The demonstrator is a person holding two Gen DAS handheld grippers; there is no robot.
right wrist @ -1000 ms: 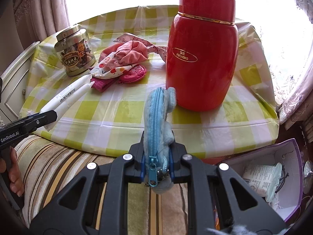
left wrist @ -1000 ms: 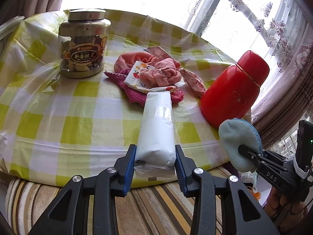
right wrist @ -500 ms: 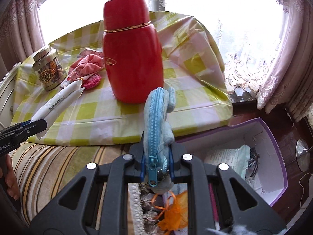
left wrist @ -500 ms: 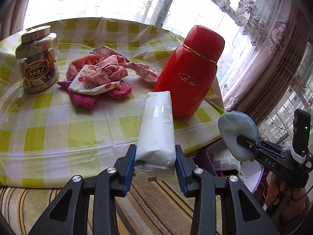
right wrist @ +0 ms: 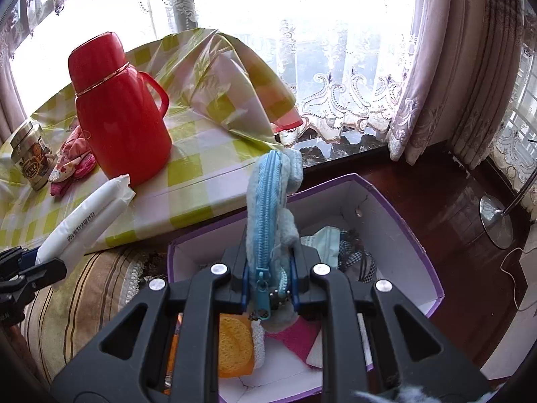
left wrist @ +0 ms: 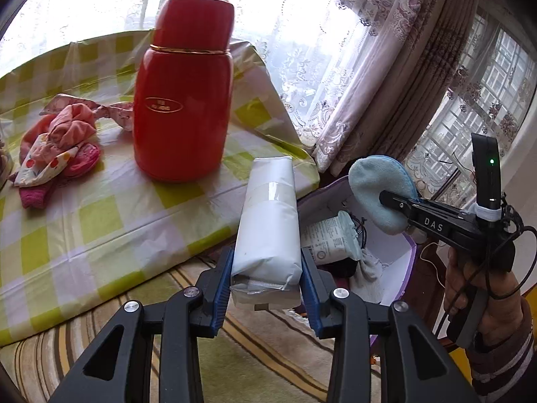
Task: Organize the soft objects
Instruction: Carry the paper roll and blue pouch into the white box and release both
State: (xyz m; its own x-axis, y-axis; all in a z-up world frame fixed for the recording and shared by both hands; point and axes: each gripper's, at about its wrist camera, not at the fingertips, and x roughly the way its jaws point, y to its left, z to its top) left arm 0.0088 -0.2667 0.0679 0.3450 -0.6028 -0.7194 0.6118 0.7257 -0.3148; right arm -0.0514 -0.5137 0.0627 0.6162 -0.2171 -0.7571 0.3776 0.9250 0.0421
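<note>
Much of the purple-edged box [right wrist: 386,201] sits hidden behind the right hand-held gripper [right wrist: 270,283], so I can only make out a packet [left wrist: 330,240], something checked, an orange sponge [right wrist: 235,342] and a pink cloth [right wrist: 295,337] inside. That gripper pinches a fluffy light-blue zip pouch [right wrist: 272,201] upright above the box. The left hand-held gripper [left wrist: 266,277] squeezes a long white wrapped pack [left wrist: 268,221] beyond the tabletop [left wrist: 100,215] edge, where a red flask [left wrist: 183,100] and pink cloths [left wrist: 60,137] lie.
</note>
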